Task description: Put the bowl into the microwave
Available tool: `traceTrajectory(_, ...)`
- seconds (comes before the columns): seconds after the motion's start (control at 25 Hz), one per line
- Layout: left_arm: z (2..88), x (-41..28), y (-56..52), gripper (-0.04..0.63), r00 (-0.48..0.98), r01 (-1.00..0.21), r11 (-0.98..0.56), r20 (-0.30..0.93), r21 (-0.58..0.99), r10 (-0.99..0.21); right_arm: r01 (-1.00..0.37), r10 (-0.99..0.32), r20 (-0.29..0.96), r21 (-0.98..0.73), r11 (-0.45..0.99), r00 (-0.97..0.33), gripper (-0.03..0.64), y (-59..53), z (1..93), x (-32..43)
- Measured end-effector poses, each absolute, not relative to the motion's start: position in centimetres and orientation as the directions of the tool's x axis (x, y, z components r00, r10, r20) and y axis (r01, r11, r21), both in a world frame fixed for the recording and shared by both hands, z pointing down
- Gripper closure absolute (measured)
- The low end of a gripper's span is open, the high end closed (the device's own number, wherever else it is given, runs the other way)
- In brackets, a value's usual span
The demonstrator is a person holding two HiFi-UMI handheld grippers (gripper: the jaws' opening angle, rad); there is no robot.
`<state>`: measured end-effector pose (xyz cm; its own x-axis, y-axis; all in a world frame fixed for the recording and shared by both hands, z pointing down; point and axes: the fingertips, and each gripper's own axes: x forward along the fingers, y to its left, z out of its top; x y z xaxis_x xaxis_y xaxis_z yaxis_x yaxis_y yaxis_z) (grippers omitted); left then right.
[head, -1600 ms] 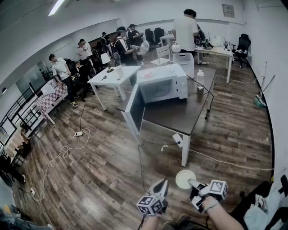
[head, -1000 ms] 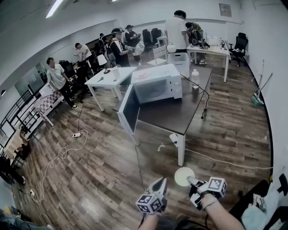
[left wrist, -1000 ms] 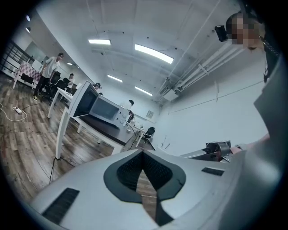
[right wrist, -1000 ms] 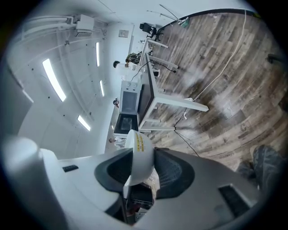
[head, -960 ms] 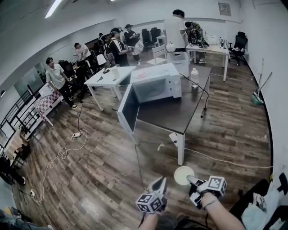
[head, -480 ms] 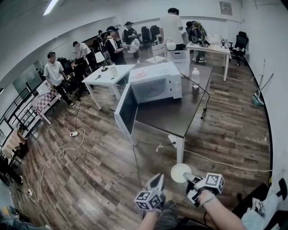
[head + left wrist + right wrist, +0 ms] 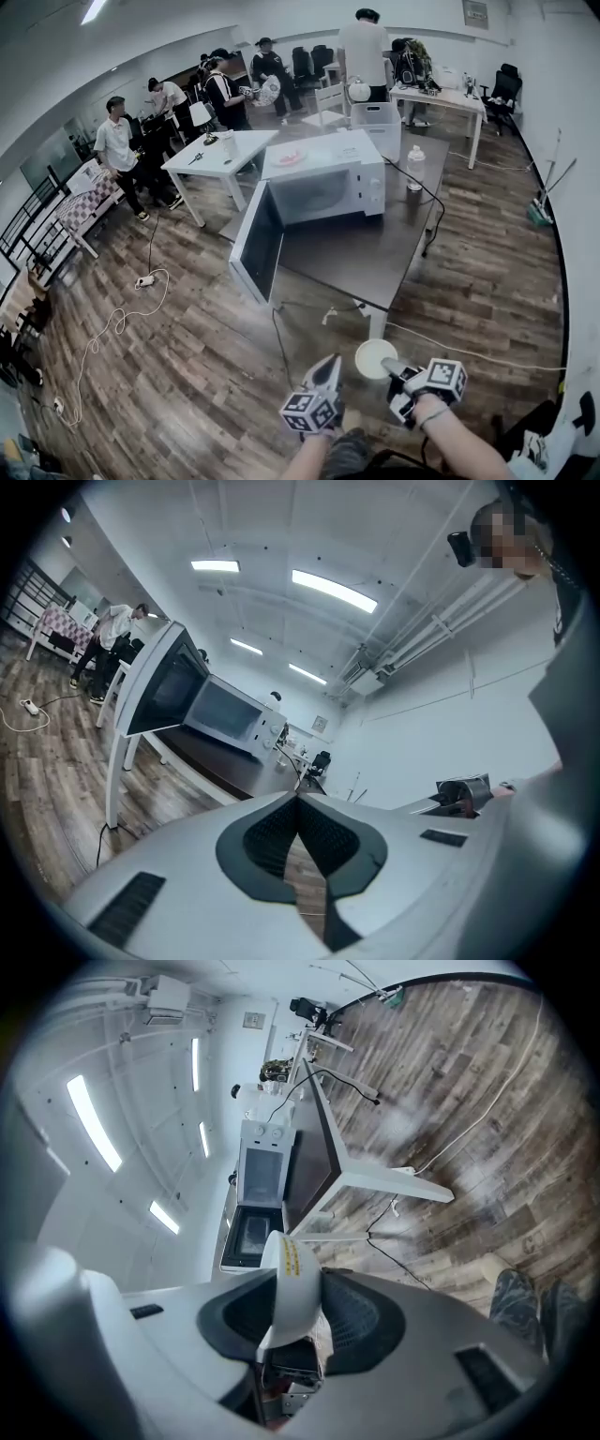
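Note:
A white bowl [image 7: 375, 357] hangs over the wooden floor at the bottom of the head view, its rim pinched in my right gripper [image 7: 392, 367]. The right gripper view shows the bowl [image 7: 292, 1283] edge-on between the dark pads. My left gripper [image 7: 330, 367] is beside it, shut and empty; its pads [image 7: 281, 841] meet in the left gripper view. A white microwave [image 7: 323, 178] stands on a dark table [image 7: 375, 253] ahead, its door [image 7: 256, 242] swung wide open to the left.
A plastic bottle [image 7: 415, 167] and a white crate [image 7: 375, 125] stand on the dark table behind the microwave. A power strip [image 7: 142, 280] and cables lie on the floor at left. Several people stand around white tables [image 7: 216, 155] at the back.
The table and microwave have grown nearer in the head view. Both grippers keep their places at the bottom, the bowl still held.

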<state>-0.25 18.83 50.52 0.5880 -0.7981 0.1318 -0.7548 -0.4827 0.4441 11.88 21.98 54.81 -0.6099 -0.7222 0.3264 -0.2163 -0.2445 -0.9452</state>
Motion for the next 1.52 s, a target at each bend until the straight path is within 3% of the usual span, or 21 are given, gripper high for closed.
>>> traceTrajectory(0.96, 51.7, -1.9, 3.3, 0.595, 0.621, -0.727, -0.501, 0.138, 0.470, -0.771, -0.181, -0.756, 0.344, -0.939, -0.294, -0.557, 0.480, 7.2, 55.7, 10.6)
traceTrajectory(1.52, 52.2, -2.6, -1.0, 0.595, 0.594, -0.740, -0.471, 0.138, 0.481, -0.792, -0.191, -0.718, 0.349, -0.936, -0.295, -0.602, 0.480, 1.9, 55.9, 8.6)
